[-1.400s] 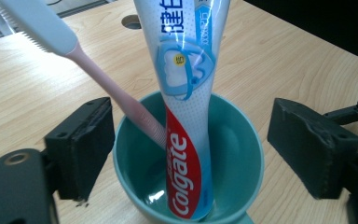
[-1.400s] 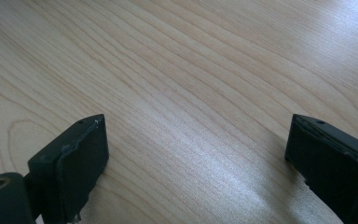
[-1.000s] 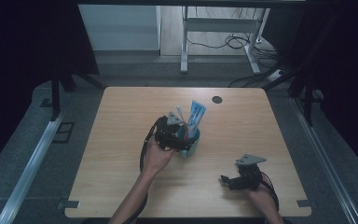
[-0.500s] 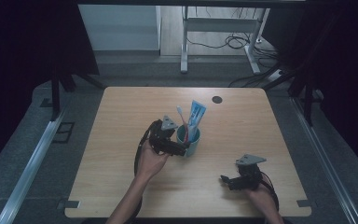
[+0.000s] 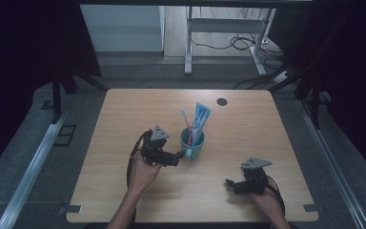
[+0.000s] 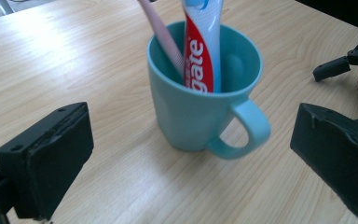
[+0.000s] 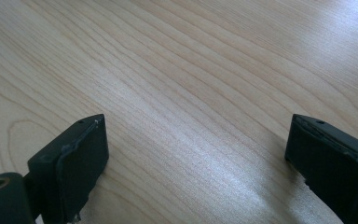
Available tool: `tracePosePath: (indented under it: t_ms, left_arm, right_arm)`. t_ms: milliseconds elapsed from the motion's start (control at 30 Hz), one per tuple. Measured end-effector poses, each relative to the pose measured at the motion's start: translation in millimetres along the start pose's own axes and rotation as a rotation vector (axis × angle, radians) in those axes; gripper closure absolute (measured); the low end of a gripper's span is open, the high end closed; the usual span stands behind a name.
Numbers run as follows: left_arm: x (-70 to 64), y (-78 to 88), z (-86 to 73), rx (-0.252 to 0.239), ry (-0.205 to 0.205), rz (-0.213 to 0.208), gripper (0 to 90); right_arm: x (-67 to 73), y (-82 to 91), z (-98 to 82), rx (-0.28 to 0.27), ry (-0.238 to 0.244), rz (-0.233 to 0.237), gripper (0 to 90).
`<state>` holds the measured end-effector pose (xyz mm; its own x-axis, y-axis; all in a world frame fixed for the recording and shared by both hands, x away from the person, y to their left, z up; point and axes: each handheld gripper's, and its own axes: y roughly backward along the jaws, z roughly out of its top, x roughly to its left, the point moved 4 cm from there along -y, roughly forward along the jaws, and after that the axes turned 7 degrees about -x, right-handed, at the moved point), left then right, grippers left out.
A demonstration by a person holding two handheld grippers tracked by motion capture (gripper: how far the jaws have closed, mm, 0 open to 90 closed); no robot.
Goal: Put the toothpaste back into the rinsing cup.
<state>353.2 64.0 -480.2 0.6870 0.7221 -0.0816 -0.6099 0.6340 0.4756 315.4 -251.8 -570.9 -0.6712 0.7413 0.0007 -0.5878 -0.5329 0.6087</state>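
A teal mug [image 5: 193, 143] [image 6: 200, 107] stands upright mid-table, its handle turned toward the left gripper. In it stand a pink toothbrush [image 5: 186, 121] [image 6: 161, 35] and a red, white and blue toothpaste tube [image 5: 199, 121] [image 6: 200, 51]. My left gripper [image 5: 175, 160] [image 6: 191, 158] is open just left of the mug, jaws wide apart and empty, short of the mug. My right gripper [image 5: 229, 183] [image 7: 196, 158] rests low at the front right of the wooden table [image 5: 124, 124], open over bare wood.
A small dark round hole [image 5: 222, 101] sits in the tabletop at the back right. In the left gripper view the right gripper's jaw tips [image 6: 340, 65] show beyond the mug. Table edges are close behind both hands.
My left gripper has drawn back from the mug toward the person and slightly left, staying open. The mug and the right gripper have not moved.
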Motion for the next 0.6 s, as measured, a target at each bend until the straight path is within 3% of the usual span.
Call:
tracePosePath:
  t_ms: [233, 600]
  left_arm:
    - [2.9, 13.5, -15.7, -0.023, 0.003, 0.011, 0.0]
    - [1.8, 19.5, -39.7, -0.015, 0.003, 0.028, 0.0]
  right_arm:
    - [-0.1, 0.0, 0.0, 0.001, 0.001, 0.0, 5.5]
    - [0.0, 0.0, 0.0, 0.0, 0.0, 0.0, 5.5]
